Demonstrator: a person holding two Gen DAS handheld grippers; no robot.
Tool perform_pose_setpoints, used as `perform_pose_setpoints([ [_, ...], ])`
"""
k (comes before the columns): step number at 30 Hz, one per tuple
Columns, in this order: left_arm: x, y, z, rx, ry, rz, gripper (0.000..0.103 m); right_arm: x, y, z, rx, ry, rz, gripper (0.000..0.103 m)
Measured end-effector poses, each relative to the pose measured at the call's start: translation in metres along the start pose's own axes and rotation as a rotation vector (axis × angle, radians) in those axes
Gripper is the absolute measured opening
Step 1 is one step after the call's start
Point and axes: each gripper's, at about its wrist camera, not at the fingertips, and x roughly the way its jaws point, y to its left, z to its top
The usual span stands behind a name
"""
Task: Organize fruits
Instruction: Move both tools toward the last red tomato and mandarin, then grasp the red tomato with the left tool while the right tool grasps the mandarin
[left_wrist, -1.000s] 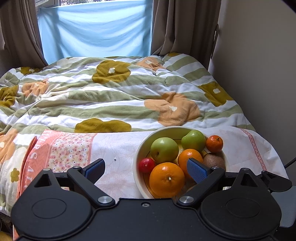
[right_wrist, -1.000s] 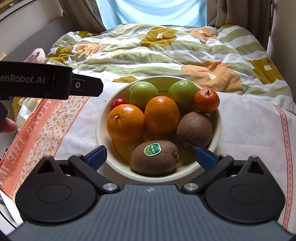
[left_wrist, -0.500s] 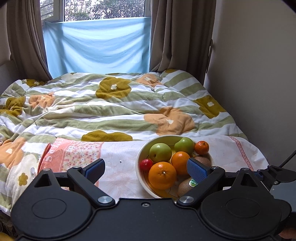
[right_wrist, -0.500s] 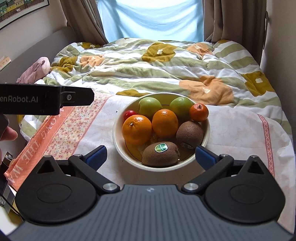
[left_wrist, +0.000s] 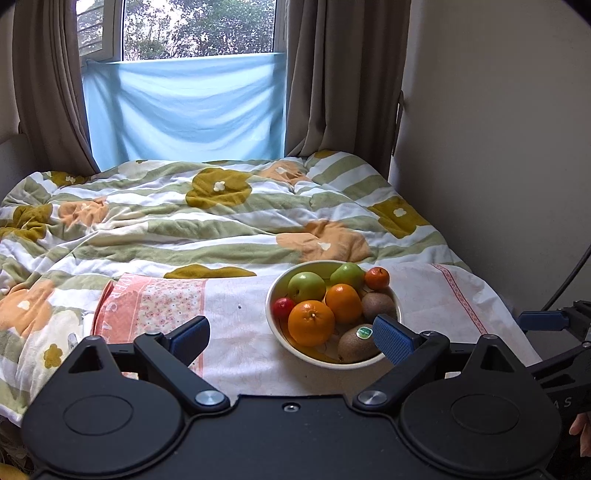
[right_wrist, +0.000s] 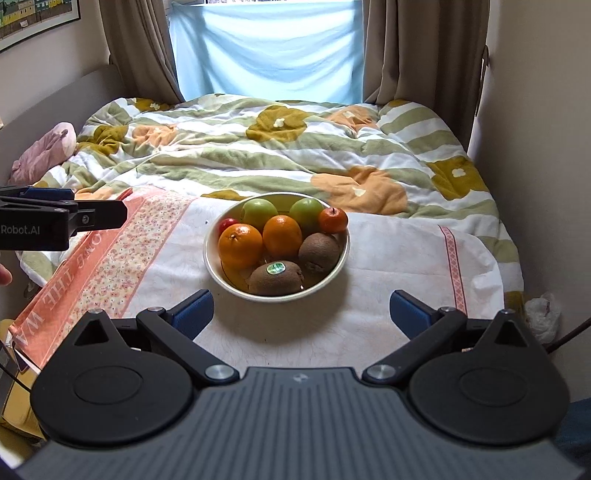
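Both grippers have pulled back & up from the bowl (right_wrist: 343, 258) since a sec ago; fruit looks smaller now. Left gripper (left_wrist: 291, 338) and right gripper (right_wrist: 301, 310): jaws wide, nothing held. All fruit sits in the bowl, on the cloth (right_wrist: 399, 254). Front kiwi (right_wrist: 275, 277) lies long axis left-right, sticker up. Approach from above, close across its short width, imo.

Curtained window (left_wrist: 192, 74) behind quilted bed (left_wrist: 221, 221)

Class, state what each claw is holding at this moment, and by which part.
Nothing: the left claw and right claw are open, all fruit lying in the bowl.
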Motion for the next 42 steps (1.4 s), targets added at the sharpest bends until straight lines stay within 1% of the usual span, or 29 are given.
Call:
perform_pose_setpoints([
  [5, -0.006, -0.008, -0.021, 0.007, 0.039, -0.029, 0.097, -0.012, -0.014, -0.021, 0.035, 0.020, -0.038, 0.103],
  [8, -0.003, -0.017, -0.033, 0.017, 0.067, -0.045, 0.097, -0.017, -0.023, -0.038, 0.062, 0.034, -0.021, 0.103],
  [12, 0.005, -0.032, -0.049, 0.022, 0.106, -0.072, 0.097, -0.015, -0.029, -0.061, 0.040, 0.076, -0.032, 0.103],
  [15, 0.014, -0.047, -0.057, 0.035, 0.137, -0.085, 0.097, -0.009, -0.036, -0.078, 0.047, 0.108, -0.023, 0.103],
  [21, 0.043, -0.082, -0.069, 0.102, 0.209, -0.136, 0.097, 0.007, -0.040, -0.109, 0.032, 0.162, -0.012, 0.103],
  [25, 0.064, -0.108, -0.076, 0.174, 0.256, -0.175, 0.097, 0.015, -0.042, -0.123, 0.048, 0.178, 0.001, 0.103],
  [29, 0.080, -0.133, -0.080, 0.239, 0.288, -0.215, 0.090, 0.021, -0.035, -0.133, 0.020, 0.184, -0.003, 0.103],
  [30, 0.085, -0.139, -0.082, 0.254, 0.296, -0.225, 0.089, 0.023, -0.034, -0.135, 0.016, 0.188, 0.002, 0.101],
  [32, 0.093, -0.150, -0.085, 0.283, 0.313, -0.244, 0.084, 0.025, -0.031, -0.139, 0.012, 0.191, 0.009, 0.095],
  [34, 0.099, -0.159, -0.088, 0.312, 0.329, -0.258, 0.080, 0.027, -0.029, -0.142, 0.011, 0.191, 0.008, 0.094],
  [37, 0.109, -0.169, -0.092, 0.346, 0.350, -0.263, 0.077, 0.031, -0.029, -0.144, 0.027, 0.192, 0.020, 0.094],
  [42, 0.124, -0.176, -0.096, 0.363, 0.389, -0.273, 0.064, 0.037, -0.029, -0.147, 0.038, 0.206, 0.028, 0.090],
])
